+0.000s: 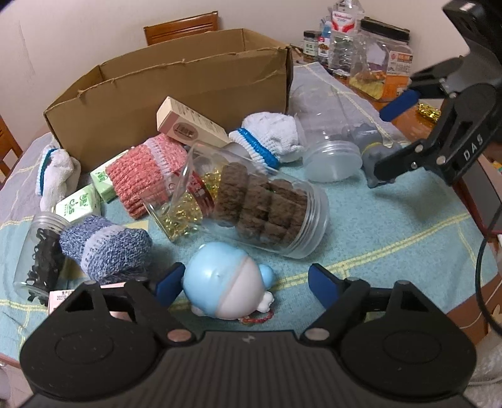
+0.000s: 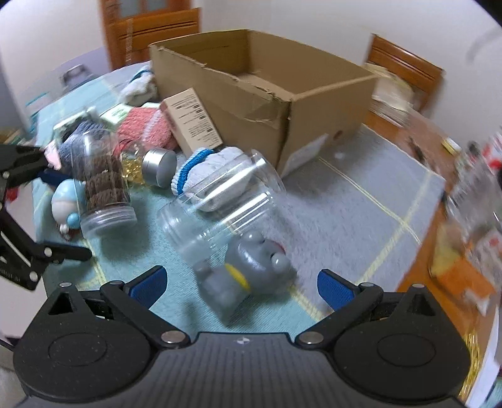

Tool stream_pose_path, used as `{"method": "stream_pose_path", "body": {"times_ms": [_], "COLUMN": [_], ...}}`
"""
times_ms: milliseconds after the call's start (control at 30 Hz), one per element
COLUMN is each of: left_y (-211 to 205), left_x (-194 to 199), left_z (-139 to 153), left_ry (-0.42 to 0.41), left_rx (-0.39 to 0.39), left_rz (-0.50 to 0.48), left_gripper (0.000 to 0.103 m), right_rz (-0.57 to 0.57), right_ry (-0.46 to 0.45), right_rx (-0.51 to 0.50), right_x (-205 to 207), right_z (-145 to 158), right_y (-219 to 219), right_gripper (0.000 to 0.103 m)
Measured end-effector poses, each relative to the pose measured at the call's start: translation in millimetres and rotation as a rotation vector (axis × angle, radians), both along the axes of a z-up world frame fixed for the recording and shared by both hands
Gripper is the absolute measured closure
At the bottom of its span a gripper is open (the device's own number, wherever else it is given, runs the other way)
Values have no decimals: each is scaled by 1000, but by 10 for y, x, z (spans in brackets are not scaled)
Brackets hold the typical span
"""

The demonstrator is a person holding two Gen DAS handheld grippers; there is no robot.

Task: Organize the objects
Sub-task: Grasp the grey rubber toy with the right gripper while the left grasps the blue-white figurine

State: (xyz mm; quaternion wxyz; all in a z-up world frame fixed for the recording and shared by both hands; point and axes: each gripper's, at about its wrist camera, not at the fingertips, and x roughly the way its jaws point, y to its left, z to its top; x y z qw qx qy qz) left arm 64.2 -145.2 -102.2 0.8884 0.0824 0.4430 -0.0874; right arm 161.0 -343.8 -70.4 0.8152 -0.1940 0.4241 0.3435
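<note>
An open cardboard box [image 1: 175, 94] stands at the back of the table; it also shows in the right wrist view [image 2: 266, 94]. My left gripper [image 1: 244, 287] is open around a light blue toy figure [image 1: 226, 282] lying on the cloth. My right gripper [image 2: 241, 287] is open just over a grey toy figure [image 2: 248, 266]; it also shows in the left wrist view [image 1: 392, 141]. A clear jar of brown pads [image 1: 266, 207] and an empty clear jar [image 2: 219, 201] lie on their sides. Knitted socks, pink [image 1: 141, 175], blue [image 1: 106, 248] and white [image 1: 266, 138], lie among them.
A beige carton [image 1: 188, 122] leans on the box. Green tissue packs [image 1: 78, 204] and a small jar of black bits [image 1: 37, 251] lie at the left. Jars and bottles [image 1: 360, 53] crowd the far right corner. Wooden chairs [image 2: 153, 28] stand behind the table.
</note>
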Motion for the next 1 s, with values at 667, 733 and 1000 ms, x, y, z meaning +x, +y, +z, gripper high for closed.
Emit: {"method": "stream_pose_path", "body": {"times_ms": [667, 733, 1000], "left_y": [-60, -50, 11], "left_x": [82, 83, 78], "left_z": [-5, -8, -6], "left_ry": [43, 42, 44], "left_rx": [-2, 1, 6], "left_rz": [61, 48, 56], "left_gripper": [19, 19, 28], "right_rz": [225, 230, 231], "right_ry": [176, 168, 122], "right_rx": [28, 24, -1], "right_x": [198, 170, 175], "right_z": [-152, -141, -220], "right_y": [76, 48, 76], "right_gripper": [0, 0, 4]}}
